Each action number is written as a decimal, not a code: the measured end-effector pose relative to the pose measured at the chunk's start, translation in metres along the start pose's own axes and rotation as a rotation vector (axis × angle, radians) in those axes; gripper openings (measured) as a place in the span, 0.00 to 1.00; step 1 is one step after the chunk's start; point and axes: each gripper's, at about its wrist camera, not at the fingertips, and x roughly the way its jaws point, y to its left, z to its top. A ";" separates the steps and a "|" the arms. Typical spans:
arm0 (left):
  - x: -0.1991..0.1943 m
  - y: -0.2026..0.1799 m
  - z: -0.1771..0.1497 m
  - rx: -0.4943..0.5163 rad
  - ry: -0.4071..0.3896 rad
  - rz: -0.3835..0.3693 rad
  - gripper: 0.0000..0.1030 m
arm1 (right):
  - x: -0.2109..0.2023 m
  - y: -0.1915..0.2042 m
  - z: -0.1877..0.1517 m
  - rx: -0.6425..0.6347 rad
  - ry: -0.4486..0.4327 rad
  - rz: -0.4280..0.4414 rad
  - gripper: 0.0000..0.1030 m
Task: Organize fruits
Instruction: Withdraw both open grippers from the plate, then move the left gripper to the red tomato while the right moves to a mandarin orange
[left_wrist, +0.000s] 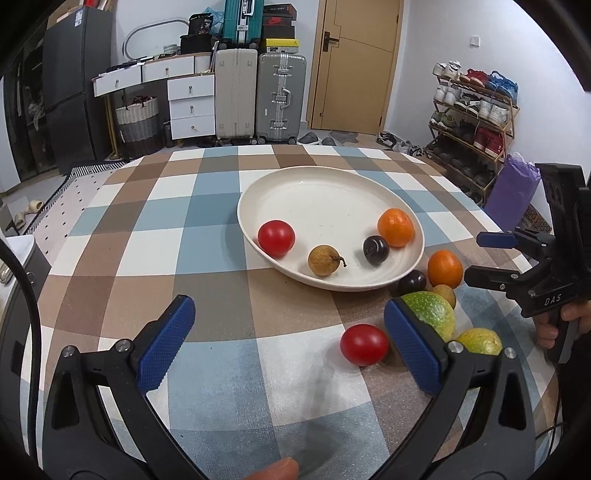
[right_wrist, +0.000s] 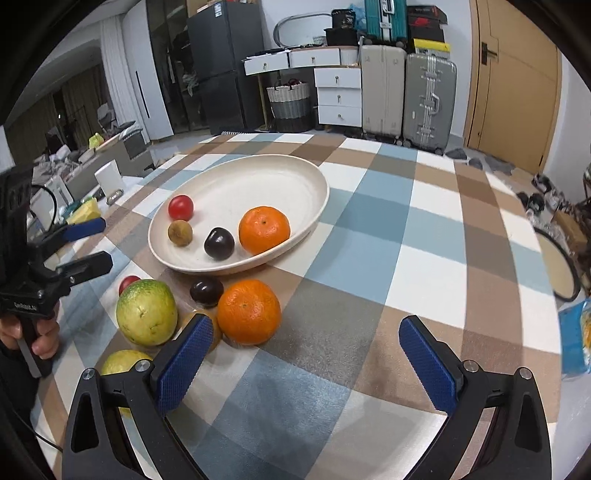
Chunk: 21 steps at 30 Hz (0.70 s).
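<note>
A cream plate (left_wrist: 332, 192) (right_wrist: 258, 177) holds a red tomato (left_wrist: 276, 238) (right_wrist: 181, 207), a brown longan (left_wrist: 323, 260) (right_wrist: 180, 232), a dark plum (left_wrist: 376, 249) (right_wrist: 219, 242) and an orange (left_wrist: 395, 227) (right_wrist: 264, 229). On the checked cloth beside it lie a second tomato (left_wrist: 364, 345) (right_wrist: 128, 283), a green passion fruit (left_wrist: 430, 315) (right_wrist: 146, 312), a yellow one (left_wrist: 479, 341) (right_wrist: 123, 362), a plum (left_wrist: 412, 282) (right_wrist: 206, 291), an orange (left_wrist: 445, 268) (right_wrist: 248, 311) and a longan (left_wrist: 445, 293). My left gripper (left_wrist: 290, 317) (right_wrist: 90, 243) is open, the loose tomato just inside its right finger. My right gripper (right_wrist: 306, 332) (left_wrist: 484, 258) is open and empty.
The checked table (left_wrist: 207, 236) (right_wrist: 406, 229) has bare cloth left of the plate and on its right half. Suitcases (left_wrist: 258, 96), drawers (left_wrist: 192, 107) and a shoe rack (left_wrist: 472, 122) stand beyond the far edge. A blue packet (right_wrist: 576, 339) lies at the right edge.
</note>
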 end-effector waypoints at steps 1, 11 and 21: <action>0.001 0.001 0.000 -0.004 0.006 -0.003 0.99 | 0.001 0.000 0.000 0.005 -0.001 0.004 1.00; 0.003 0.004 0.000 -0.010 0.009 -0.002 0.99 | 0.010 0.004 0.002 0.044 0.027 0.048 0.83; 0.007 0.004 -0.001 -0.012 0.028 -0.016 0.99 | 0.013 0.010 0.003 0.072 0.032 0.134 0.61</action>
